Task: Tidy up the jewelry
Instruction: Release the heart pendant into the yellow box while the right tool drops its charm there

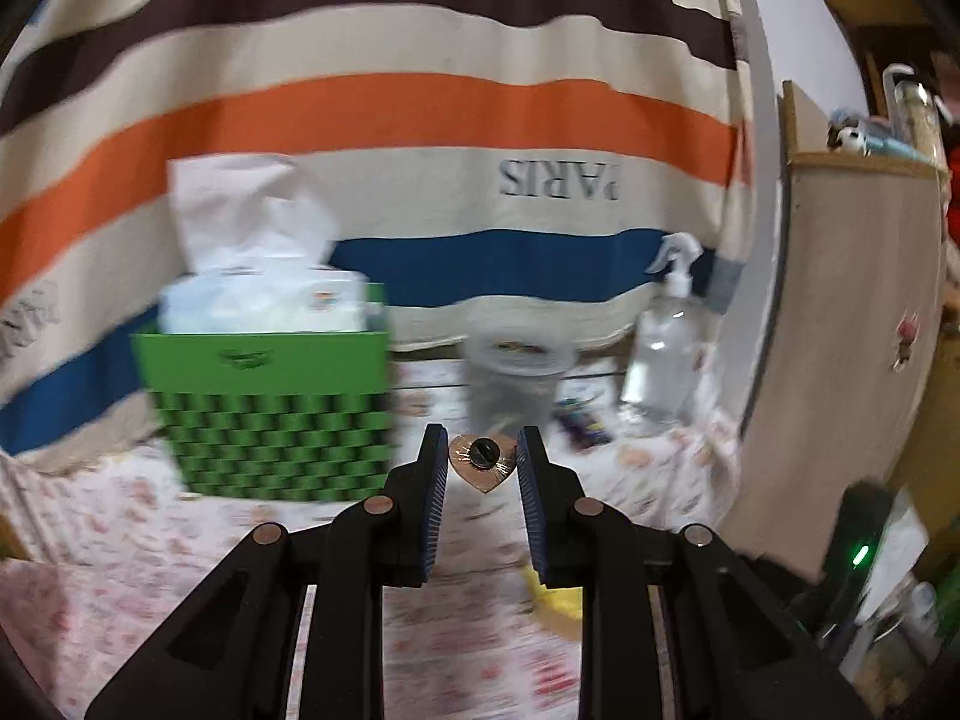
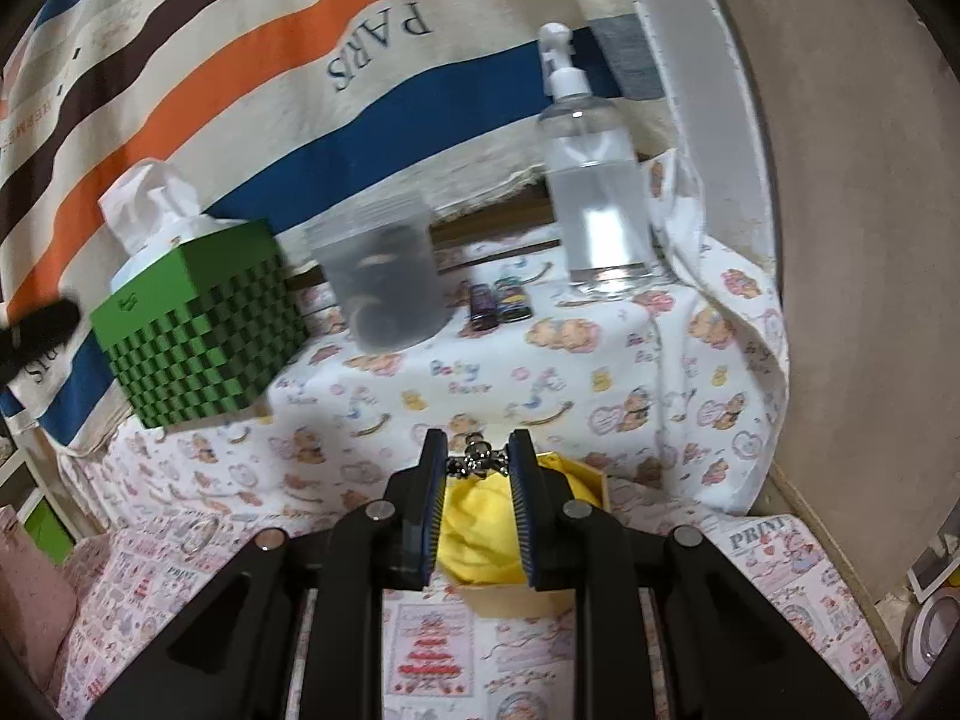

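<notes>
Two hand-held grippers: left [image 1: 482,461] pinches heart pendant [image 1: 483,468]; right [image 2: 478,461] pinches dark charm [image 2: 478,457].

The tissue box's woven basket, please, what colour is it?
Green basket, with darker checks; clearest in the right wrist view.

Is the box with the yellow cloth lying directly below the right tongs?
Yes, the box with yellow cloth lies right under the right tongs.

A green tissue box [image 2: 192,324] stands beside a translucent cup [image 2: 384,276] on the printed tablecloth [image 2: 540,372]. A clear spray bottle [image 2: 594,180] stands near the striped fabric [image 2: 252,72].
</notes>
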`<state>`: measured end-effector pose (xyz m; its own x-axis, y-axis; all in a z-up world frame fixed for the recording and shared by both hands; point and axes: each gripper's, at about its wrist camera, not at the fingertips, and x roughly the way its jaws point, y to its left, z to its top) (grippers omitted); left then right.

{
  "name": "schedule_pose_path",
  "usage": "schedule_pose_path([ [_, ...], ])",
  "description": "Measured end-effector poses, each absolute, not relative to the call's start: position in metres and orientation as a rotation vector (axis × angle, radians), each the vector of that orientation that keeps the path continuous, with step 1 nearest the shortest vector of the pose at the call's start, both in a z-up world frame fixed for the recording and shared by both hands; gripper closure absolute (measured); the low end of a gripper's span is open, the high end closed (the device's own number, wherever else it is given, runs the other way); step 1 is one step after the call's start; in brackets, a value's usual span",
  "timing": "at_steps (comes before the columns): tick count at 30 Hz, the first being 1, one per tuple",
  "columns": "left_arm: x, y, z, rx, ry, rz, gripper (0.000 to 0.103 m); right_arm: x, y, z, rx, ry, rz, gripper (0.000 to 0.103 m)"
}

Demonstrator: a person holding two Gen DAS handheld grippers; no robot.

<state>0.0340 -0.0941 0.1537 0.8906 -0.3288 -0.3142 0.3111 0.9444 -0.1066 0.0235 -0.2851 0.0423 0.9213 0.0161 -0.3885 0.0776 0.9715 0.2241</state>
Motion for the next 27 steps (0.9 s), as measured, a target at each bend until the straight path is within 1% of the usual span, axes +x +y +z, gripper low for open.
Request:
schedule_pose_path([
  [5,0.063,-0.121,0.146,-0.093,0.355,-0.391,0.081,0.029,-0.300,0.038,0.265,0.407,-0.057,0.084],
  [8,0.081,-0.131,0.125,-0.102,0.395,-0.430,0.081,0.031,-0.308,0.035,0.278,0.412,-0.072,0.084],
  [11,0.097,-0.142,0.101,-0.050,0.457,-0.412,0.081,0.036,-0.315,0.032,0.313,0.431,-0.059,0.084],
  [14,0.112,-0.145,0.078,-0.075,0.526,-0.451,0.081,0.040,-0.323,0.025,0.358,0.452,-0.039,0.084],
  [23,0.127,-0.159,0.032,-0.169,0.662,-0.675,0.081,0.063,-0.340,0.000,0.480,0.561,0.043,0.084],
  [27,0.135,-0.157,0.018,-0.267,0.731,-0.741,0.081,0.074,-0.347,-0.015,0.548,0.614,0.087,0.084],
])
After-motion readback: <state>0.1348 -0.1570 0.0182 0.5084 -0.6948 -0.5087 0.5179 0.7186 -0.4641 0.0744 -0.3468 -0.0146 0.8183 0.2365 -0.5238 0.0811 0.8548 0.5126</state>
